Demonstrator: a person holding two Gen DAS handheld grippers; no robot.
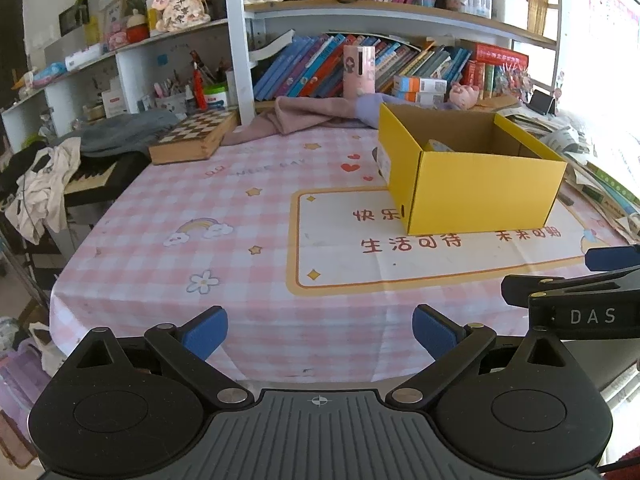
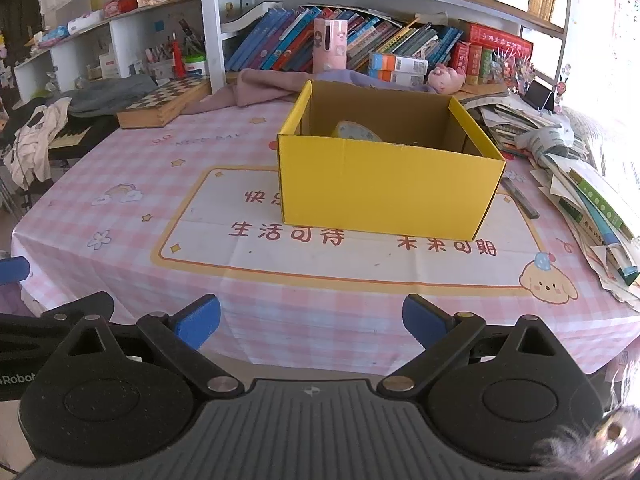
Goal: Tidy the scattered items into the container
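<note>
Nearest, the left gripper (image 1: 320, 330) and right gripper (image 2: 311, 320) hang side by side over the table's (image 2: 120, 216) near edge, both spread wide, holding and touching nothing. Farther, right of centre, stands the yellow box (image 2: 384, 188); a tape roll (image 2: 354, 131) lies inside.

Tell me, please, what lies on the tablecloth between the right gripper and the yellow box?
Nothing: in the right wrist view, only bare printed tablecloth stretches from the open right gripper to the yellow box.
</note>
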